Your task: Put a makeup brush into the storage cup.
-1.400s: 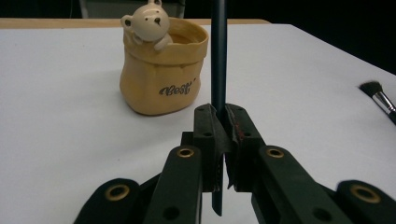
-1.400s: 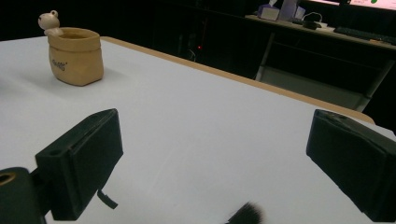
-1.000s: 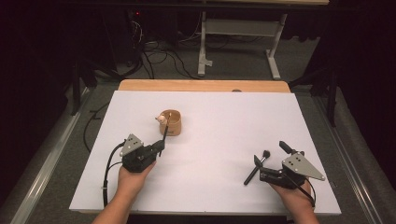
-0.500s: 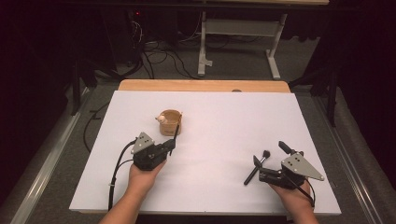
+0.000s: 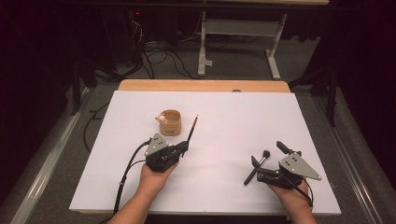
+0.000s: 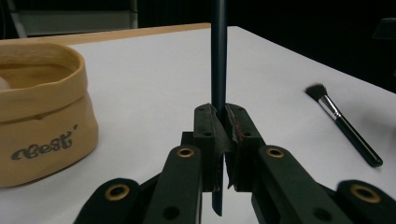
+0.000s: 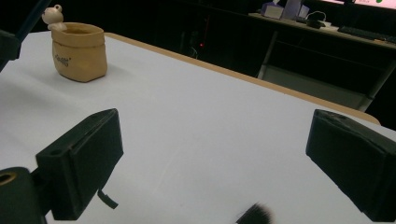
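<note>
From the high view, the left claw grips a thin dark stick-like brush handle, just right of the small tan pot with a tiny figure on its rim, near the middle of the white surface. To do this well, lift the stick tip over the pot's mouth, then lower it straight.

In the left gripper view, the jaws pinch the dark handle tight, and it stands upright. Keep it straight so it does not bump the pot.

In the right gripper view, the right claw stands wide and holds nothing. A black makeup brush lies by it, near the surface's front right edge.
</note>
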